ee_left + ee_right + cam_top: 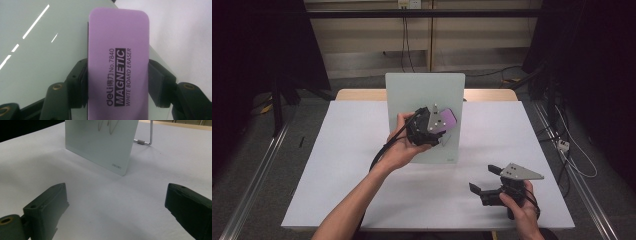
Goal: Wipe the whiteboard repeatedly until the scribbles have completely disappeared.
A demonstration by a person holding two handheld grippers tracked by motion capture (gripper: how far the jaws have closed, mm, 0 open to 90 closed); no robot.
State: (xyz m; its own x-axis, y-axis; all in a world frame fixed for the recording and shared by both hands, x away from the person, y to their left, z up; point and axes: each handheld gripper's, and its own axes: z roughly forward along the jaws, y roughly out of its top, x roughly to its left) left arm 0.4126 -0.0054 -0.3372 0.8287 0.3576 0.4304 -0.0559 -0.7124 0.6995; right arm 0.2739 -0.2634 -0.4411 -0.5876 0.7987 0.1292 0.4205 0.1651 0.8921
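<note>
**Purple eraser held at the glass board**

The left gripper (438, 131) clamps a purple eraser (118, 65) by its long sides, both jaws pressed against it, and holds it over the pale glass board (412, 95) that stands tilted on the white table (342, 150). The right gripper (486, 179) hangs low over the table, near the board's lower right corner, its jaws spread wide with nothing between them.

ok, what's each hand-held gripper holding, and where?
Left hand-held gripper clamps the purple whiteboard eraser across its long sides, near one end. Right hand-held gripper holds nothing.
</note>
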